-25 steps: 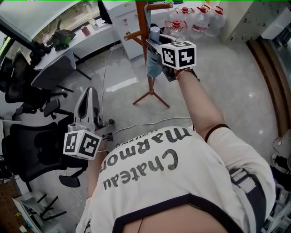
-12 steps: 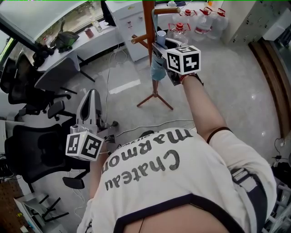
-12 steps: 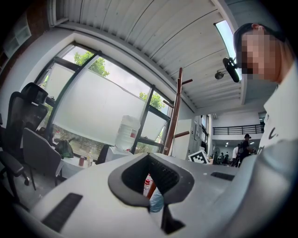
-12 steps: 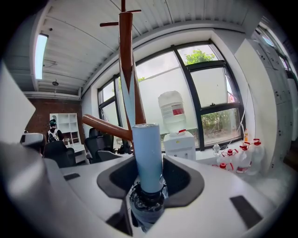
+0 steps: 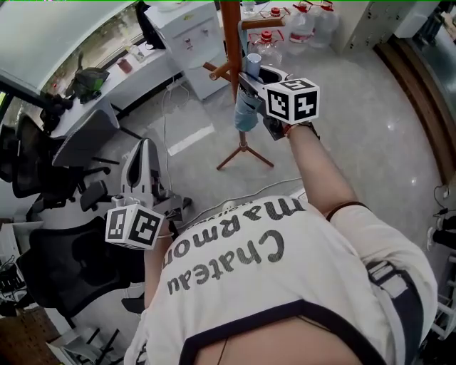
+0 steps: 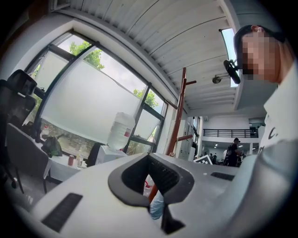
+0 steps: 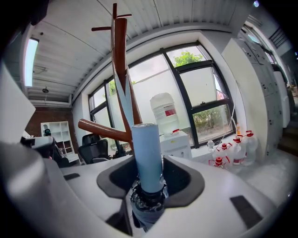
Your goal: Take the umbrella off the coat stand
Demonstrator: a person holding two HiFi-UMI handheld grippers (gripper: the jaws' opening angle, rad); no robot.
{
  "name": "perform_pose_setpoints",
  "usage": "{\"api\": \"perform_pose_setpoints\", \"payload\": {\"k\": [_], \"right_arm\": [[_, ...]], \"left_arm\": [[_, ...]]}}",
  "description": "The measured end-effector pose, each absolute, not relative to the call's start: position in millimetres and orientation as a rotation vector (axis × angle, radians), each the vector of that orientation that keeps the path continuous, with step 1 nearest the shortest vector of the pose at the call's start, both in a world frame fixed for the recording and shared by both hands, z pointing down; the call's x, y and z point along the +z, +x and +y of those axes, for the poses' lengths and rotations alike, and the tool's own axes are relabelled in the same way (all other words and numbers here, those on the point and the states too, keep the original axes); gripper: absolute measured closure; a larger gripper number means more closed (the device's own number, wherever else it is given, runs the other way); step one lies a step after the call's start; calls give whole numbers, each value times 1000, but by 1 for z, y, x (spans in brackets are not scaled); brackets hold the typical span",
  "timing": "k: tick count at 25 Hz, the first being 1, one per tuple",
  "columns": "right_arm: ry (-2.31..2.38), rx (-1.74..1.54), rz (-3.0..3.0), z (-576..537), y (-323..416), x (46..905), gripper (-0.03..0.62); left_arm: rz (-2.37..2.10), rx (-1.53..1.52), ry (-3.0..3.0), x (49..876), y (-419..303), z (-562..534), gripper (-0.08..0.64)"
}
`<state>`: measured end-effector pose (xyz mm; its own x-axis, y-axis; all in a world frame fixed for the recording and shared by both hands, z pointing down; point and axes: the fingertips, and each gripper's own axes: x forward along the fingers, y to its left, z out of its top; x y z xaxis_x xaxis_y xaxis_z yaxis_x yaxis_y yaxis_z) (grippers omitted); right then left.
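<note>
A wooden coat stand rises at the top middle of the head view. A folded light-blue umbrella hangs beside its post, below a side peg. My right gripper reaches out to the stand and is shut on the umbrella's pale blue handle, which stands upright between the dark pads in the right gripper view. The dark folded canopy bulges just under the jaws. My left gripper is held low at the person's left side, its marker cube showing, and it is shut and empty. It looks toward the stand.
A white water dispenser and several water jugs stand behind the stand. Black office chairs and a desk crowd the left. Cables trail over the pale floor around the stand's tripod feet.
The head view has drifted a little, so the stand sits slightly lower and further right. My right gripper stays on the umbrella's handle. The left gripper has shifted slightly.
</note>
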<state>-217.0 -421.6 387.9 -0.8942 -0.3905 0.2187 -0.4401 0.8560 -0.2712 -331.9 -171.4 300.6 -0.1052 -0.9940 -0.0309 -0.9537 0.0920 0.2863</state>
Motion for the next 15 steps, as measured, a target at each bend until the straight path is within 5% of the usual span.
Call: {"api": "perform_pose_setpoints", "payload": {"k": [15], "right_arm": [[836, 407, -2763, -422, -204, 386, 417]], "left_arm": [[-2064, -426, 2130, 282, -341, -203, 549]]}}
